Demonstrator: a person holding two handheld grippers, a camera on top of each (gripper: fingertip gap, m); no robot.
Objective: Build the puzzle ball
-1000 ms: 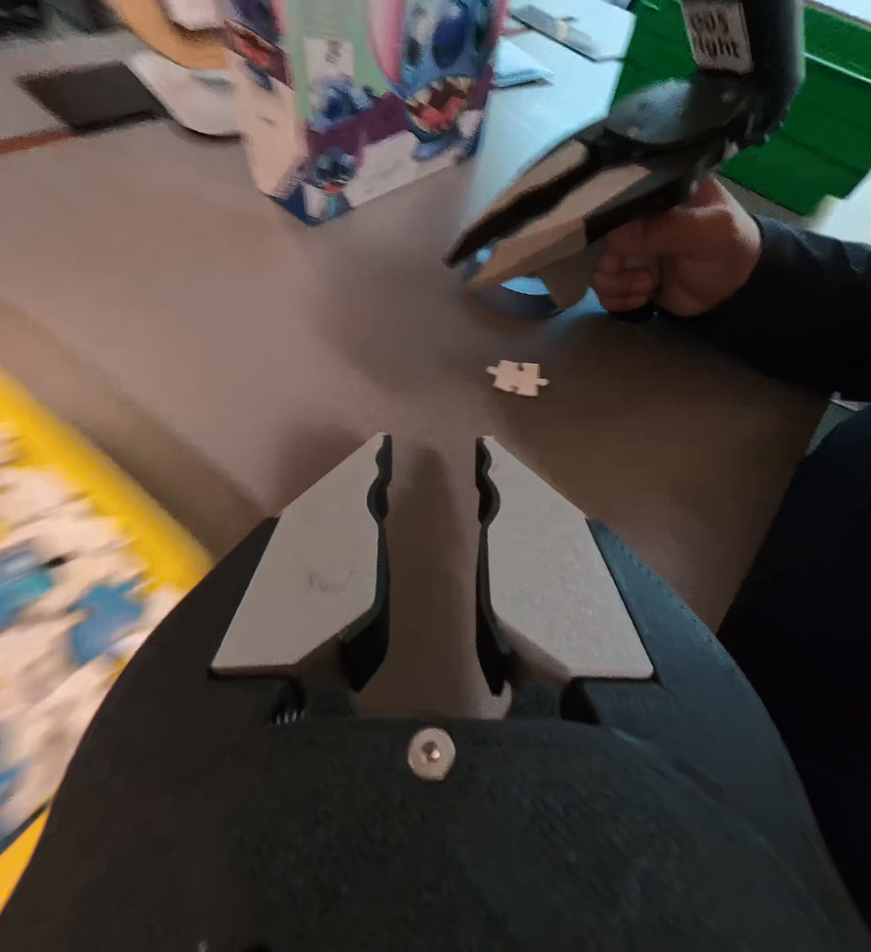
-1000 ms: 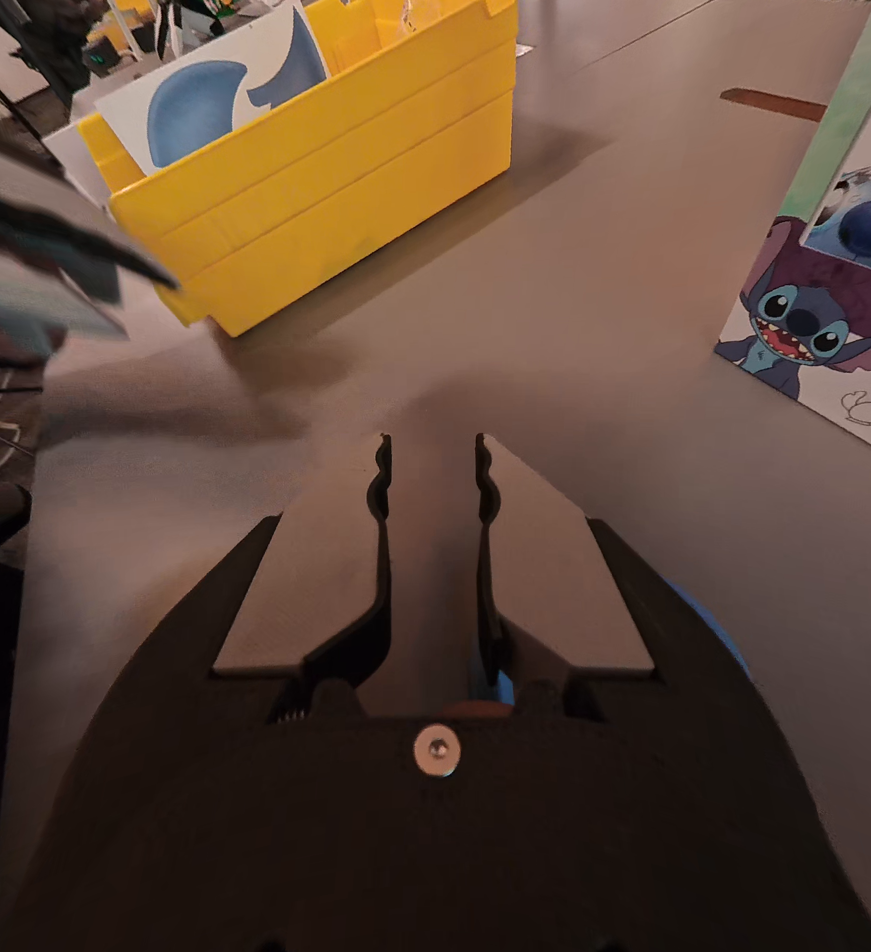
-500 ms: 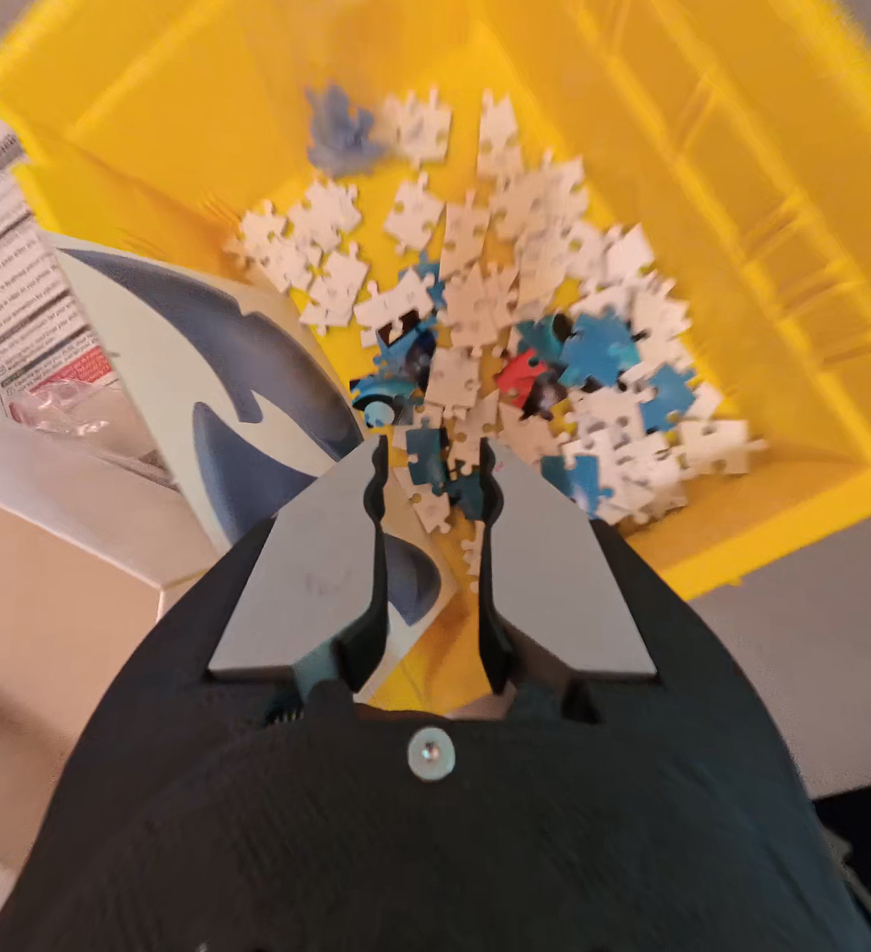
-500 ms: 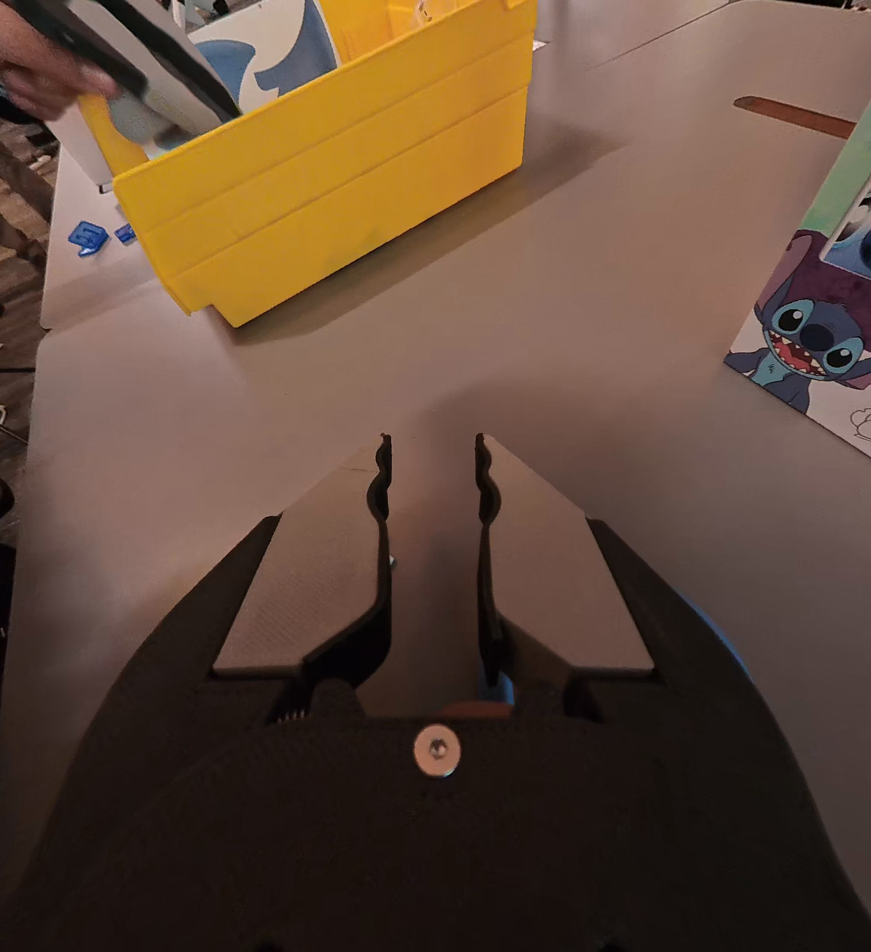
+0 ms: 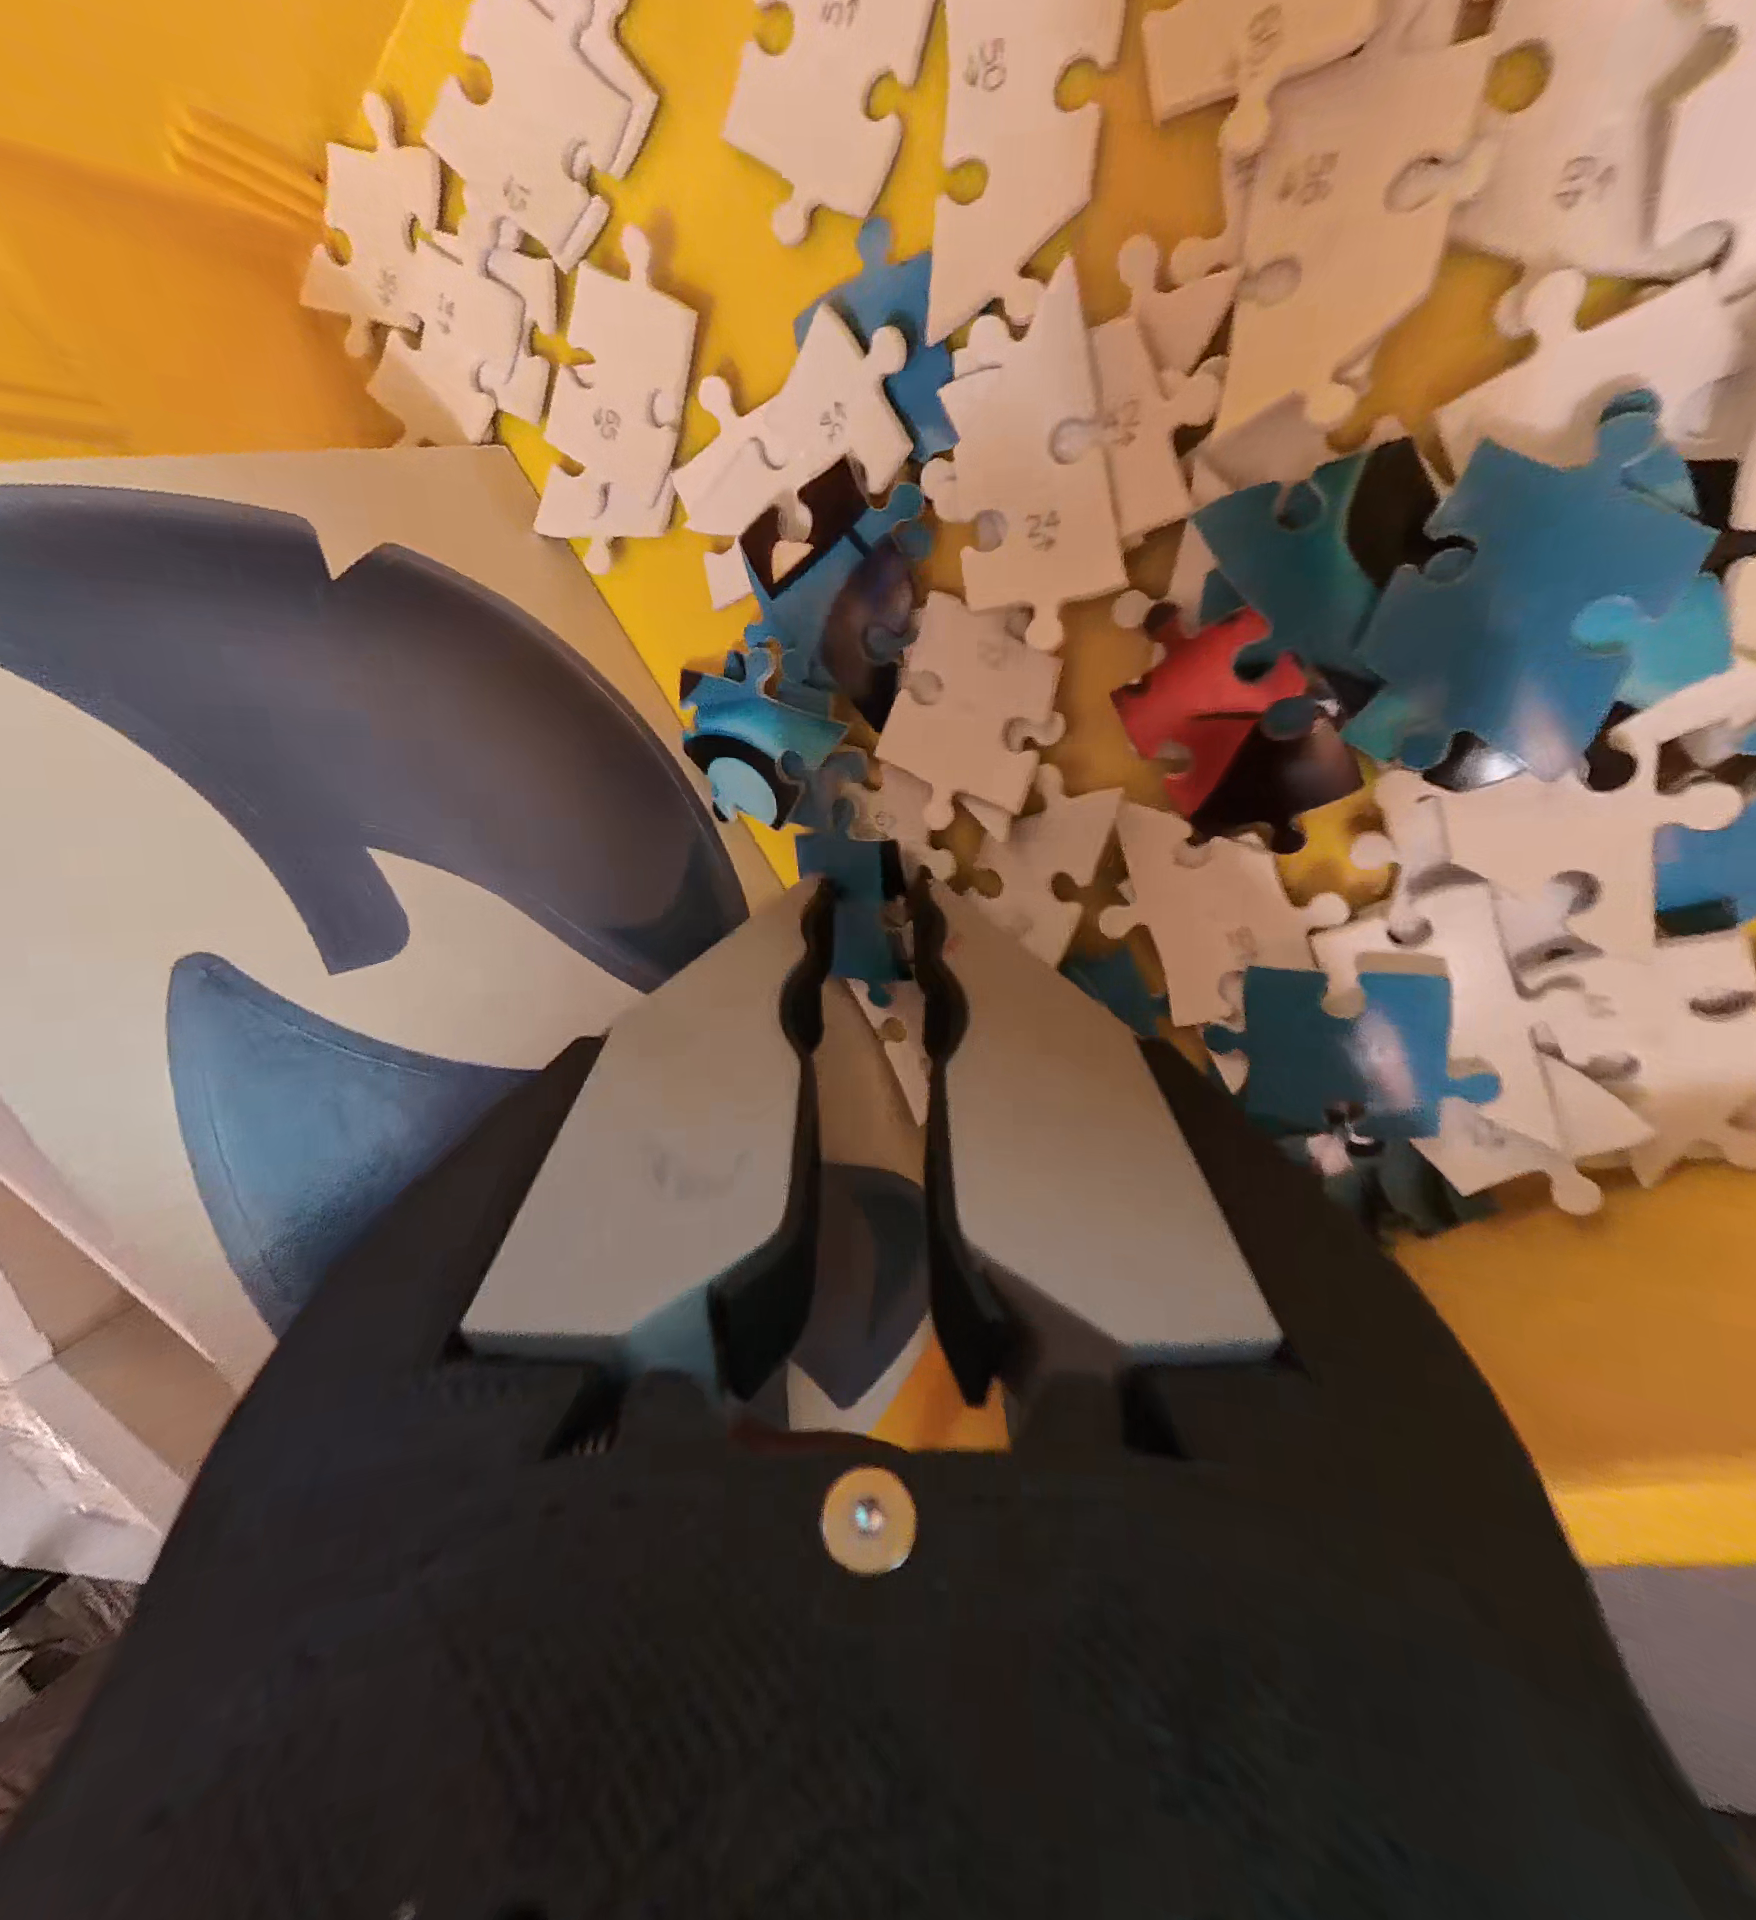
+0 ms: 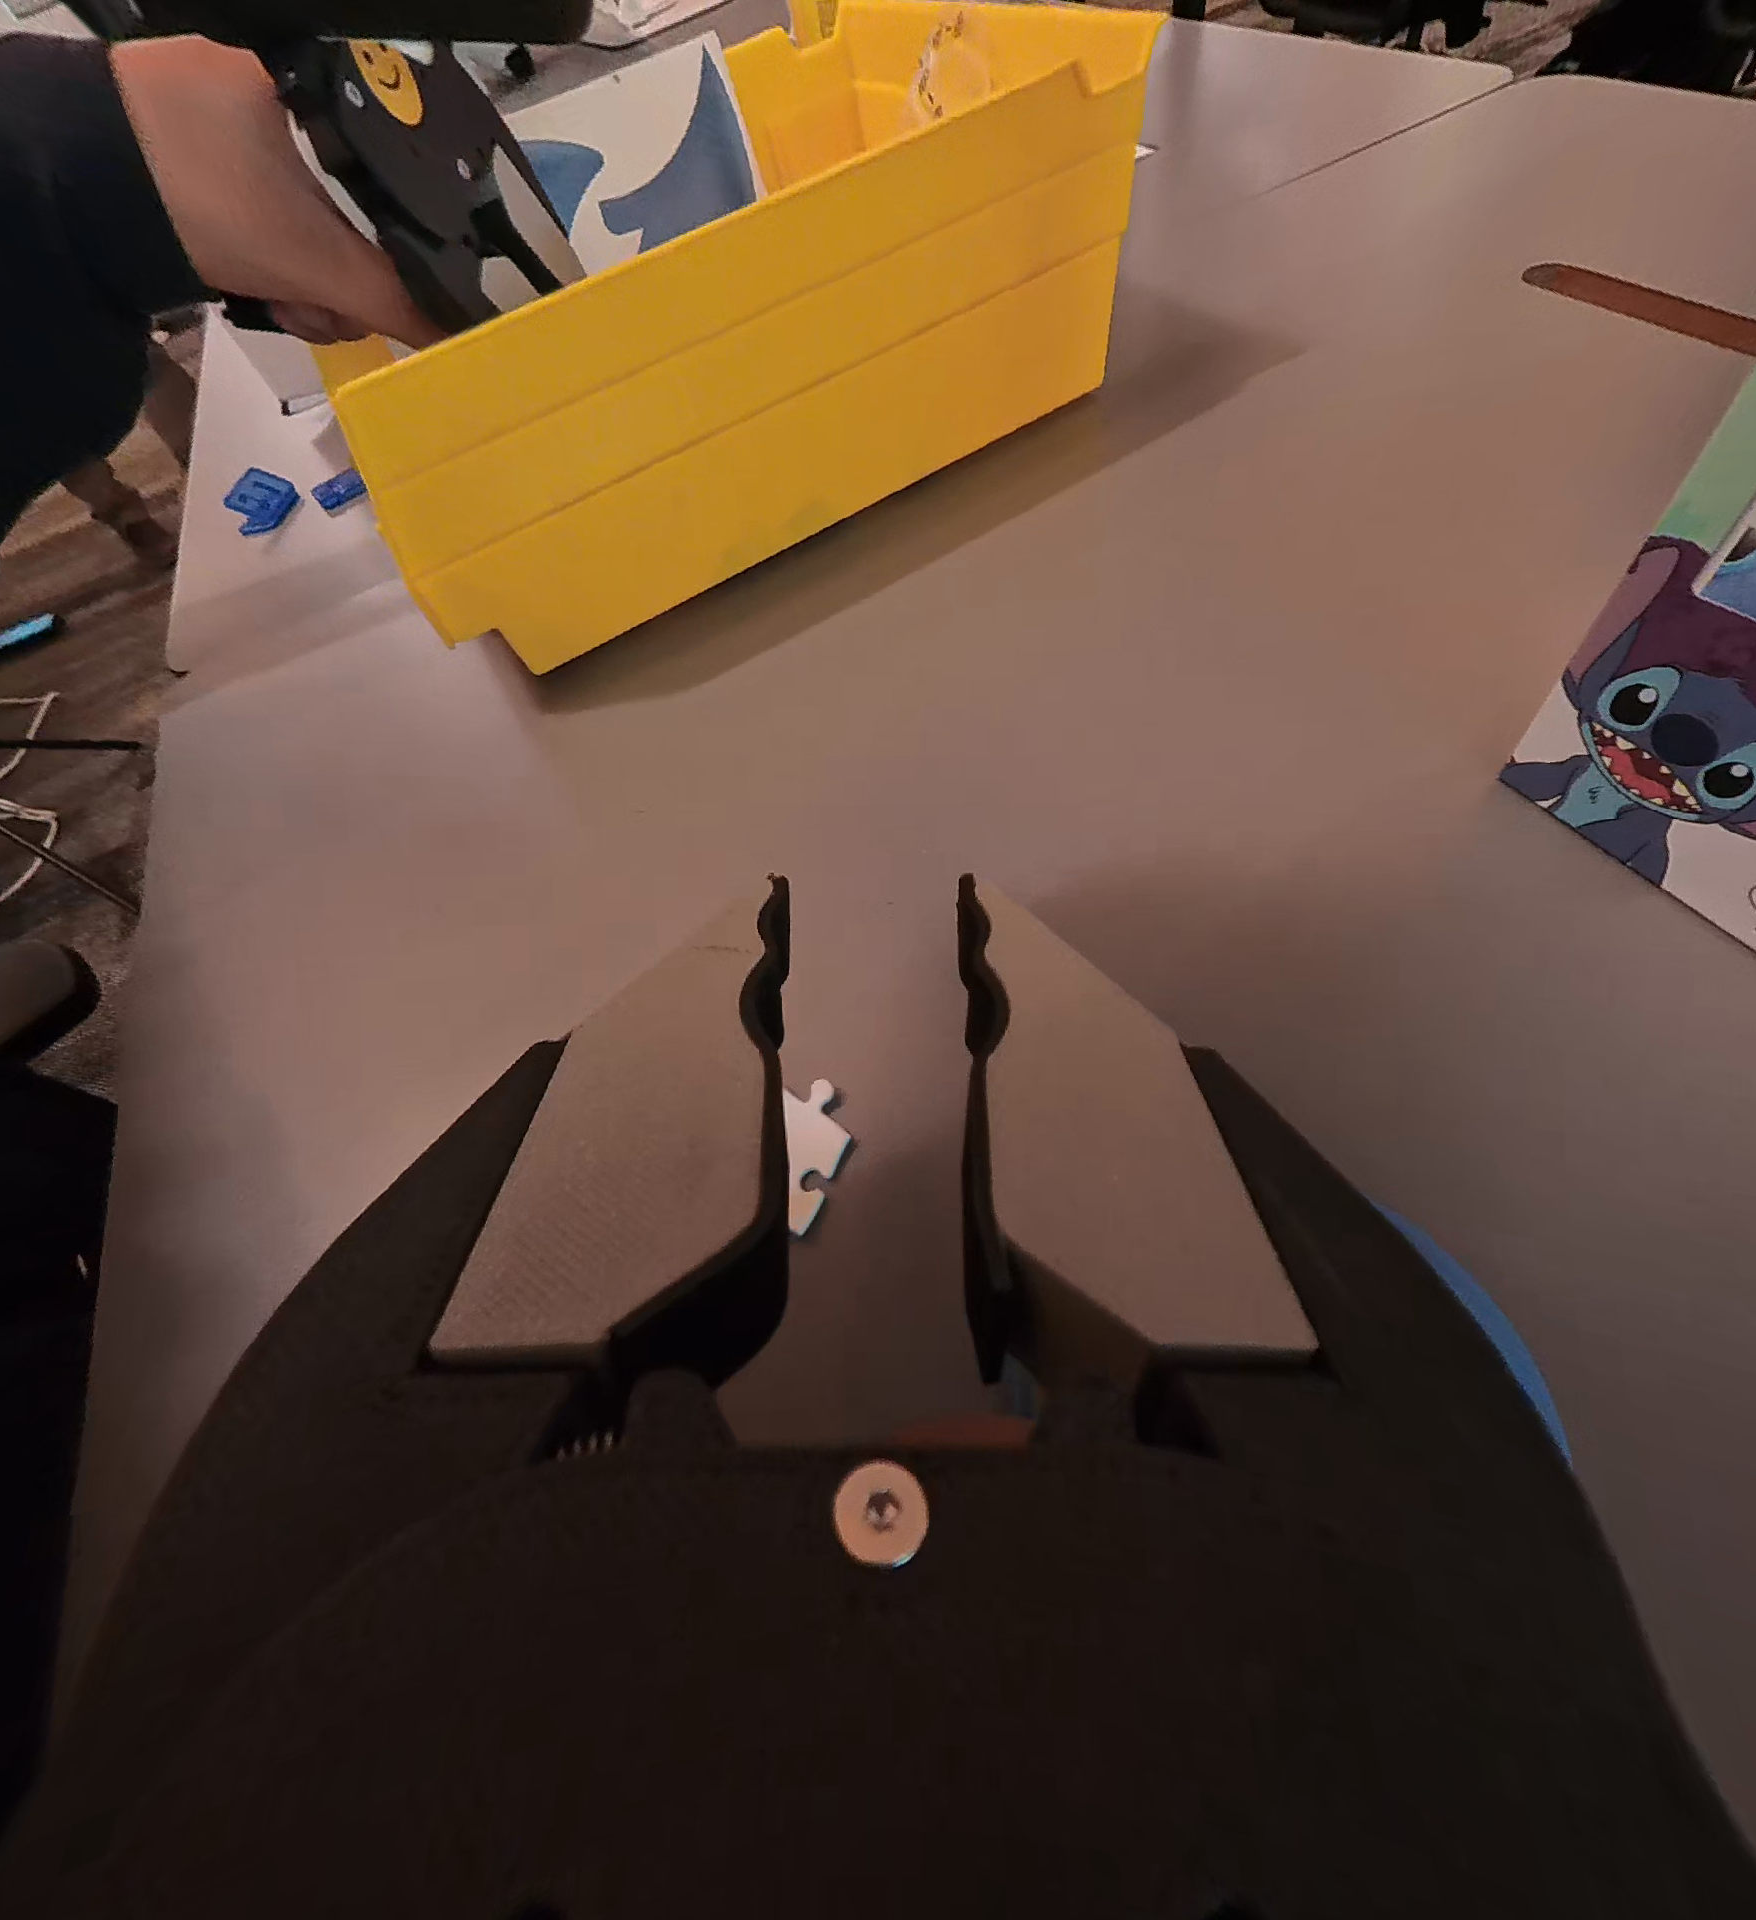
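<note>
Grey table (image 6: pixel 1269 644) — dim wooden floor (image 6: pixel 74 665)

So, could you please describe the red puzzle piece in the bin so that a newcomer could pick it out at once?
Look inside the yellow plastic bin, at the heap of loose jigsaw pieces on its floor, mostly lying white side up. Right of the heap's middle, just left of a cluster of bright blue pieces, lies the red puzzle piece. It is the only red one showing.

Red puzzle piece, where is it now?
Left wrist view: the red puzzle piece lies in the yellow bin, right of the tongs' tips, beside blue pieces.
</note>
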